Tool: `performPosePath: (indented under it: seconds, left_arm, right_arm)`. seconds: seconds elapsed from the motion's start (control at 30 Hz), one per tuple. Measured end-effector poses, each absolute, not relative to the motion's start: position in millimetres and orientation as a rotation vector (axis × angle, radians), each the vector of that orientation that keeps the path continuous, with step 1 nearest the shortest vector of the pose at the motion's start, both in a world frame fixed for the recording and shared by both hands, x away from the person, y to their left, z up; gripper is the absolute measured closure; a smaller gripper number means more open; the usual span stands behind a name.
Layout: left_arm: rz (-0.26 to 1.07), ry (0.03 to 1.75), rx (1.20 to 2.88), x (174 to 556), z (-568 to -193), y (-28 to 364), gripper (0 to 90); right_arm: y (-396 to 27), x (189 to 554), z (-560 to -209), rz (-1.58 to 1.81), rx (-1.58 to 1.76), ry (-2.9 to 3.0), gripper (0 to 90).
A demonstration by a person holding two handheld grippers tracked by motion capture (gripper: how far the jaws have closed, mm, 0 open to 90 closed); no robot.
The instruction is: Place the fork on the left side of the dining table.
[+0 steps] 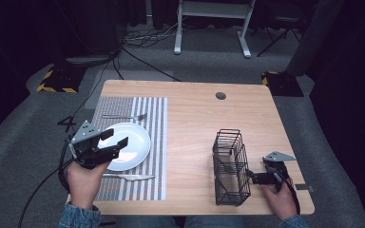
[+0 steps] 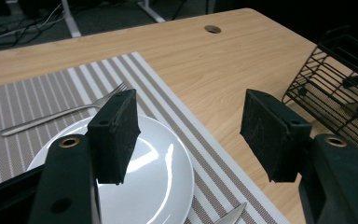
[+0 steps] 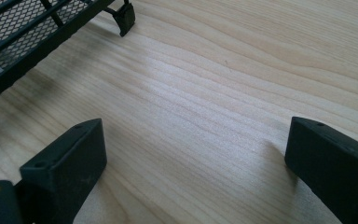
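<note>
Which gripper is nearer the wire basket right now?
Right. The right gripper sits open on the table right beside the black wire basket. The left gripper hovers open over the white plate, well across the table.

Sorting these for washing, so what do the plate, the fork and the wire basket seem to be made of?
Plate: probably glazed ceramic, white and glossy with bright highlights. Fork: likely polished steel, silvery sheen. Wire basket: seemingly metal wire with a matte black coating.
</note>
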State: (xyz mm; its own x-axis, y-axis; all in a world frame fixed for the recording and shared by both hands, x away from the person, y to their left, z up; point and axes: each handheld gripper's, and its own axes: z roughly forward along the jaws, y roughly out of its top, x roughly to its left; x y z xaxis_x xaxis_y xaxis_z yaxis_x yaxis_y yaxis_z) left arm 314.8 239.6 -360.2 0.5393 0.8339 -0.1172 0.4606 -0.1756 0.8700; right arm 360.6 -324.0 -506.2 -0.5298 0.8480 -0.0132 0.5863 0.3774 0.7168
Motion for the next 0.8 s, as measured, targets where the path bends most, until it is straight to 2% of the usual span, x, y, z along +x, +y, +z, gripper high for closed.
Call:
performPosePath:
  seconds: [0.43, 0.53, 0.63, 0.8]
  left_arm:
    - [0.422, 0.991, 1.865, 295.8, -389.7, 206.0, 31.7]
    - [0.411, 0.983, 1.863, 292.0, -396.5, 197.2, 25.3]
    - [0.416, 1.025, 1.877, 289.2, -403.5, 185.6, 26.0]
    - [0.395, 0.981, 1.917, 286.2, -420.1, 169.1, 24.0]
  right_arm:
    - [-324.3, 360.6, -506.3, 0.95, 1.241, 2.267, 5.5]
    - [-324.4, 360.7, -506.3, 0.951, 1.24, 2.268, 5.5]
    - [-324.4, 360.7, -506.3, 0.951, 1.239, 2.269, 5.6]
    - [-324.5, 360.7, -506.3, 0.953, 1.237, 2.269, 5.7]
